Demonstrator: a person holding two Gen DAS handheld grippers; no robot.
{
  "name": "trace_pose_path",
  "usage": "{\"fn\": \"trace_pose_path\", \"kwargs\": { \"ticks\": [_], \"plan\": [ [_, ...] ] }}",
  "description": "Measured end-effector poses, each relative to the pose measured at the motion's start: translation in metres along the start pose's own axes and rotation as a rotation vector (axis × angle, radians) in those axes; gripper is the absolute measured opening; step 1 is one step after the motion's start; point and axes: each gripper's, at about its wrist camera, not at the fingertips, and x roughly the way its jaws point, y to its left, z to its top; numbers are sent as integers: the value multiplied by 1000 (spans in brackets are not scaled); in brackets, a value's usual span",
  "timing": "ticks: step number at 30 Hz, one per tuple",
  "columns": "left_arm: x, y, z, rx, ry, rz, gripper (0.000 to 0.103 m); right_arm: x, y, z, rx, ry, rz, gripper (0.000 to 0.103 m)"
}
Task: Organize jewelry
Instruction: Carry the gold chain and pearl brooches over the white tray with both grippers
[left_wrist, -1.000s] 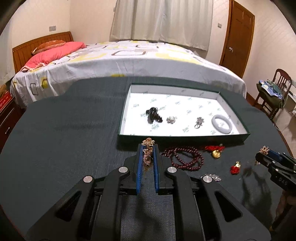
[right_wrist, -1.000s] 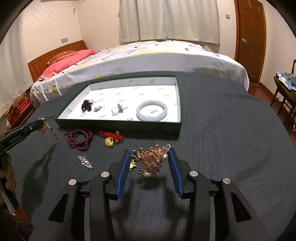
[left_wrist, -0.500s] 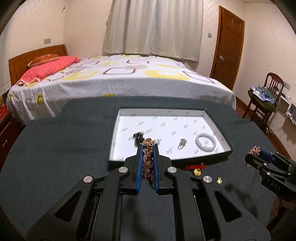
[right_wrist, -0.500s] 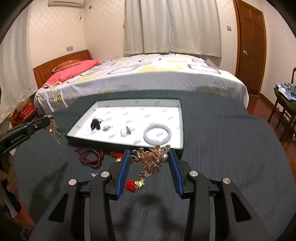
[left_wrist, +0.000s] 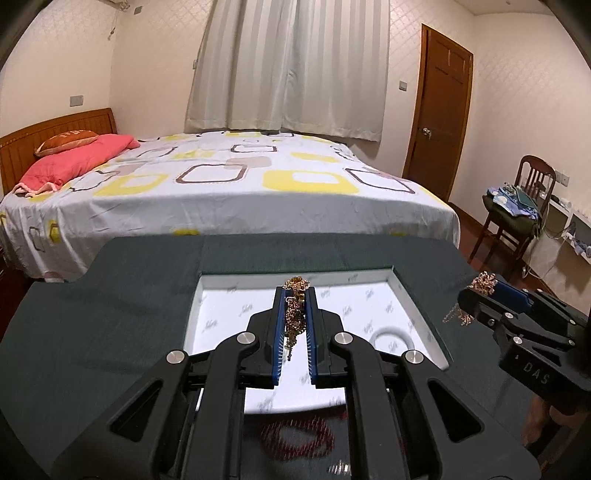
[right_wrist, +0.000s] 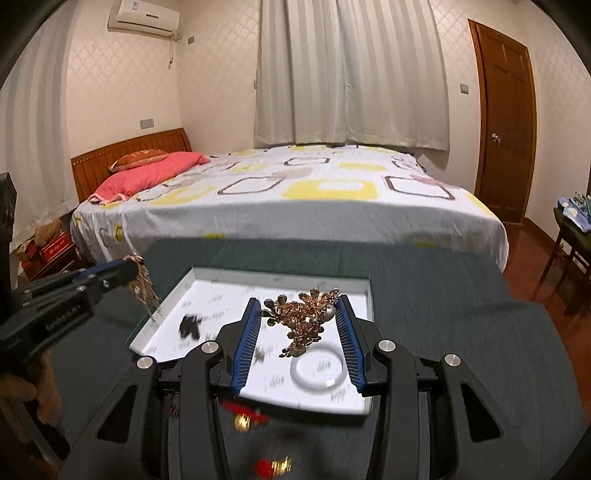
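My left gripper (left_wrist: 294, 291) is shut on a gold chain piece (left_wrist: 293, 314) that dangles above the white-lined tray (left_wrist: 221, 280). My right gripper (right_wrist: 300, 301) is shut on a gold pearl brooch (right_wrist: 301, 319), held over the tray (right_wrist: 192, 275) near the white bangle (right_wrist: 319, 371). A black piece (right_wrist: 189, 325) lies in the tray's left part. The right gripper also shows in the left wrist view (left_wrist: 484, 282), the left one in the right wrist view (right_wrist: 133, 266).
A dark red bead bracelet (left_wrist: 297, 439) lies on the dark green table (left_wrist: 92, 314) in front of the tray. Red and gold charms (right_wrist: 245, 419) (right_wrist: 273, 465) lie nearby. A bed (left_wrist: 221, 184) stands behind the table and a chair (left_wrist: 517, 206) to the right.
Both grippers have risen and moved forward with their pieces, from in front of the tray to above it. The loose items on the table now lie under the grippers.
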Motion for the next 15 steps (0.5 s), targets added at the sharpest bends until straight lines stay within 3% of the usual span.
{"fn": "trace_pose_path", "kwargs": {
  "ticks": [8, 15],
  "plan": [
    [75, -10, 10, -4, 50, 25, 11, 71, -8, 10, 13, 49, -1, 42],
    [148, -6, -9, 4, 193, 84, 11, 139, -22, -12, 42, 212, -13, 42]
  ]
}}
